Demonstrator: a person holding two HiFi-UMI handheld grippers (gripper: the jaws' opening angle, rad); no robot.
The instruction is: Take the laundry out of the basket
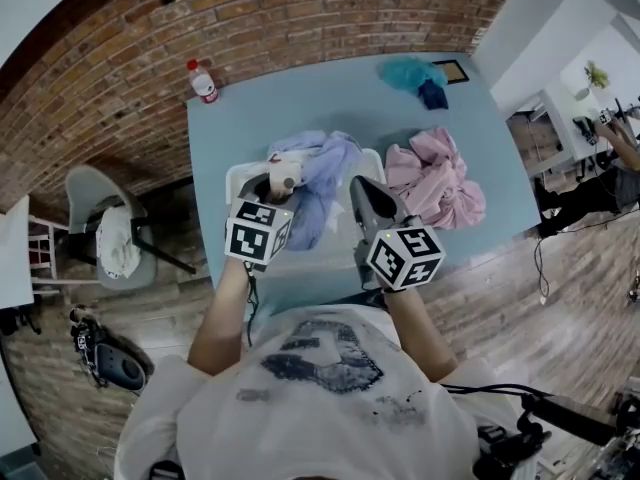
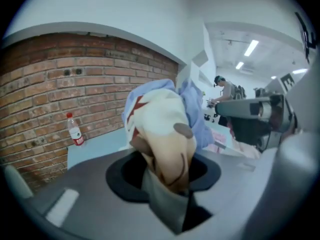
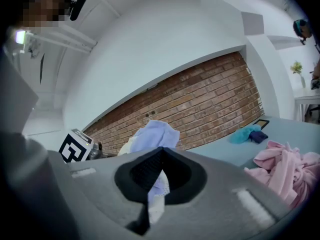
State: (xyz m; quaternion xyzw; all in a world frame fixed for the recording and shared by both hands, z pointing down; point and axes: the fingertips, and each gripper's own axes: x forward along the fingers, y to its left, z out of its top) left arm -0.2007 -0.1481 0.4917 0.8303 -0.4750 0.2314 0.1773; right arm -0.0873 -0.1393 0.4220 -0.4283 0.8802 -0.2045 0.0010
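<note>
1. Cream cloth [image 2: 165,129] is pinched tight in the left tongs [image 2: 167,184]. The right tongs [image 3: 155,184] clamp a fold of the lavender garment [image 3: 155,131].
2. Just beyond both tips, the tangled pieces drape over the basket [image 1: 234,176]. Lift evenly until the hems clear its rim.
3. Farther right of the right tongs lies the pink pile [image 1: 435,183], likely the best drop spot.

A red brick wall [image 1: 200,28] stands behind the pale blue table [image 1: 300,98]. The floor [image 1: 560,288] is of wooden planks. A grey chair [image 1: 90,188] stands left of the table. Long ceiling lamps [image 2: 250,48] light white walls [image 3: 165,44].
</note>
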